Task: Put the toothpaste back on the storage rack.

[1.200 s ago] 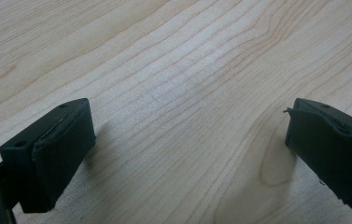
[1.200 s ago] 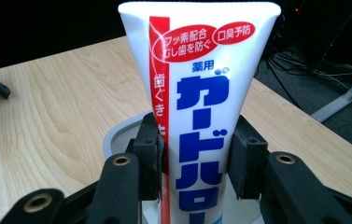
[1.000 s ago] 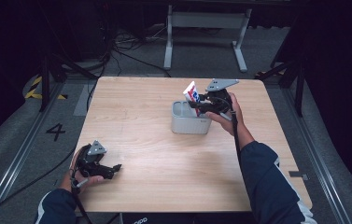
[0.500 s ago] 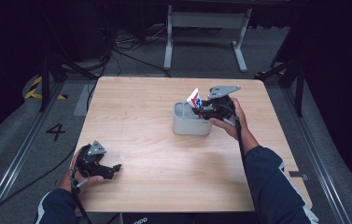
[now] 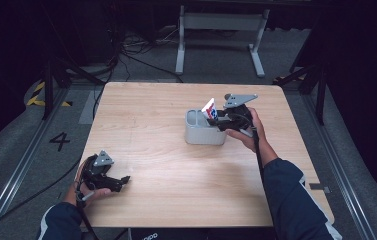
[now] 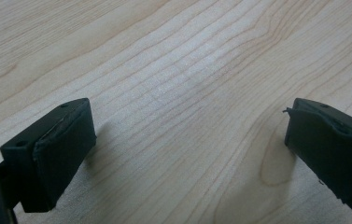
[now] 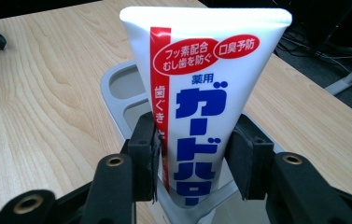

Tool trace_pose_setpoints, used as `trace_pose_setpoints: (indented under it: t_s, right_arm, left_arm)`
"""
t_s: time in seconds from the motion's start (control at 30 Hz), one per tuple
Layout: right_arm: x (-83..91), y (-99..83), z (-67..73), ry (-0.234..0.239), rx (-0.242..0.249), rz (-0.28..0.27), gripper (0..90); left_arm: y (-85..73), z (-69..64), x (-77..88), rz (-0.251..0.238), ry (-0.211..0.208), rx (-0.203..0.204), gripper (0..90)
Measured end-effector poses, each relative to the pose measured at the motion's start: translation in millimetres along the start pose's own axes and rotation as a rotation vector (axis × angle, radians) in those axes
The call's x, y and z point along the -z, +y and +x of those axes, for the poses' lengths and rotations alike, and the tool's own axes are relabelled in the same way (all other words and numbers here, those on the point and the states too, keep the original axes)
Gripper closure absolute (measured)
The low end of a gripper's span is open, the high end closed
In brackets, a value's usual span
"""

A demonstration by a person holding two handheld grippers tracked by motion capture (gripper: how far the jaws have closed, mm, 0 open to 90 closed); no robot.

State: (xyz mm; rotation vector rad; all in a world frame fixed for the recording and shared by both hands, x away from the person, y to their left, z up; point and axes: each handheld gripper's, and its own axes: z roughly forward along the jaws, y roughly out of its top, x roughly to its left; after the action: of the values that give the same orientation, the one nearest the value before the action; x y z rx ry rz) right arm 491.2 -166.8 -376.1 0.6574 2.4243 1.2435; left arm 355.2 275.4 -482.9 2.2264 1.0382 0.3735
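Observation:
A white toothpaste tube [image 7: 201,84] with red and blue print stands tilted in a grey compartmented holder [image 5: 203,134] right of the table's middle. My right gripper [image 7: 192,140] reaches it from the right, its pads against both edges of the tube [image 5: 209,109]. Its jaws have just been opening slightly, with the tube still between them. In the high view the right gripper [image 5: 217,120] hangs at the holder's right rim. My left gripper [image 5: 121,181] rests open near the front left corner, with only bare wood between its jaws [image 6: 187,154].
The wooden table [image 5: 151,115] carries nothing else. The holder's [image 7: 117,84] other compartments look empty. Beyond the far edge stand a grey metal stand [image 5: 221,25], cables and dark floor.
The right hand has brought the tube down and slightly rightwards, so it sits lower in the holder. The left gripper has not moved.

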Motion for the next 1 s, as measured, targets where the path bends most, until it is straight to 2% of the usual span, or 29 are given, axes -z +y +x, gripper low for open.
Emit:
trace_pose_setpoints:
  t_s: [0.63,0.83,1.0]
  right_arm:
    - [-6.7,5.1,8.2,0.01,0.001,0.008,57.8]
    - [-6.6,7.7,7.1,0.015,-0.02,-0.031,58.0]
    - [-10.3,5.9,7.7,0.019,-0.02,-0.003,56.9]
  left_arm:
    - [0.1,0.1,-0.1,0.0,-0.001,-0.001,2.3]
    - [0.2,0.1,0.0,0.002,-0.001,-0.001,2.3]
    - [0.2,0.1,-0.1,0.001,-0.001,-0.001,2.3]
